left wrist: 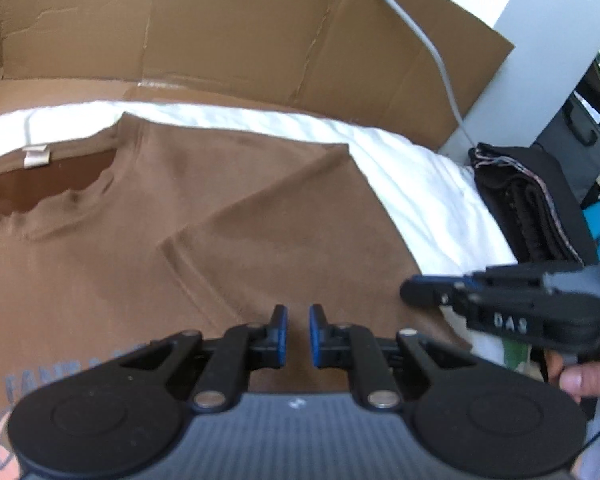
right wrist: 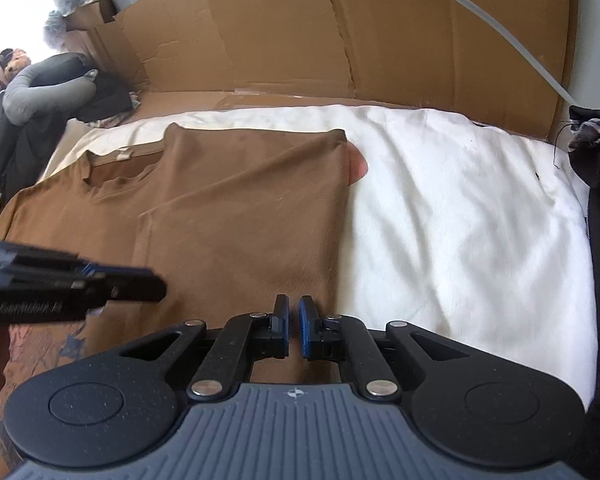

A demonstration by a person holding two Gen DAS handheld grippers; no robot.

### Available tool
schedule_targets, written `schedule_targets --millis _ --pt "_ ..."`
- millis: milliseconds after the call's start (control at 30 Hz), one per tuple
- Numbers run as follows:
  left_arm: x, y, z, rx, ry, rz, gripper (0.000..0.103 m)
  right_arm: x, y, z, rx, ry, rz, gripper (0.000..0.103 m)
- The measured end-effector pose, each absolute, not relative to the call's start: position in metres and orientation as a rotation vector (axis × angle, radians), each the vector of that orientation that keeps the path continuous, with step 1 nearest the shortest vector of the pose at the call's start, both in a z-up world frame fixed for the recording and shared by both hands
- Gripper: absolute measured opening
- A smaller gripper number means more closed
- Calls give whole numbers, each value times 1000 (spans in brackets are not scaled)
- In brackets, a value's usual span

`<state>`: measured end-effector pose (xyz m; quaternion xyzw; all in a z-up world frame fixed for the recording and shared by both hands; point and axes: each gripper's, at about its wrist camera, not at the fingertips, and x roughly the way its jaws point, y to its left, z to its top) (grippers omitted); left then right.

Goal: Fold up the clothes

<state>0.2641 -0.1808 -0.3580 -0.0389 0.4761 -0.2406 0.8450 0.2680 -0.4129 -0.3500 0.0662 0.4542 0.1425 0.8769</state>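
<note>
Brown shirt [left wrist: 240,208] spread flat on a white sheet [left wrist: 420,184], collar up at the far end with a small white tag [left wrist: 36,157] inside. Right side of the shirt already folded in, sleeve [left wrist: 268,216] lying across the chest, straight folded edge [right wrist: 342,216] running away from the fingers.

Left gripper [left wrist: 298,334] held low and level over the shirt, pointing toward the collar. Blue pads [left wrist: 283,330] close together with only a thin gap, nothing between them. Brown cloth right under and ahead of the tips. Blue print on the shirt [left wrist: 16,384] down to the left of the fingers.

Right gripper [right wrist: 294,330] also low and level, pointing the same way, side by side with the other. Pads [right wrist: 305,330] nearly touching, thin gap, nothing pinched. Tips just at the folded edge, brown cloth to the left of them, white sheet to the right.

Right gripper showing from the side in the left view [left wrist: 500,304], near the shirt's edge, with a fingertip of the hand [left wrist: 588,380] behind it.

Brown cardboard [right wrist: 300,32] standing far ahead of both fingers. Dark folded cloth [left wrist: 528,208] off to the right of the sheet.
</note>
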Motion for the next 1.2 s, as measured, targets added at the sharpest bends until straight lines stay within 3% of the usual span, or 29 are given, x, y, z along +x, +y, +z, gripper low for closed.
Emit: schedule_targets --millis 333,633,667,733,767,1033,1200 --pt "287 -168 -352 -81 914 -462 18 293 -412 -346 184 915 244 10" --pt "298 -166 -367 -100 951 -462 25 293 -412 -354 161 956 253 13" --pt "297 -162 -365 -108 954 -459 27 288 -413 -352 153 960 260 14" --pt "291 -157 -360 -117 952 -461 44 277 -413 -348 162 963 287 30" --pt "286 -155 -358 -125 950 -467 47 272 -413 -347 164 964 299 31" --pt "249 -163 -342 -92 962 -565 48 230 -407 -330 78 923 356 31" --pt "238 -180 -338 -83 971 -647 48 212 -404 -333 57 942 378 25"
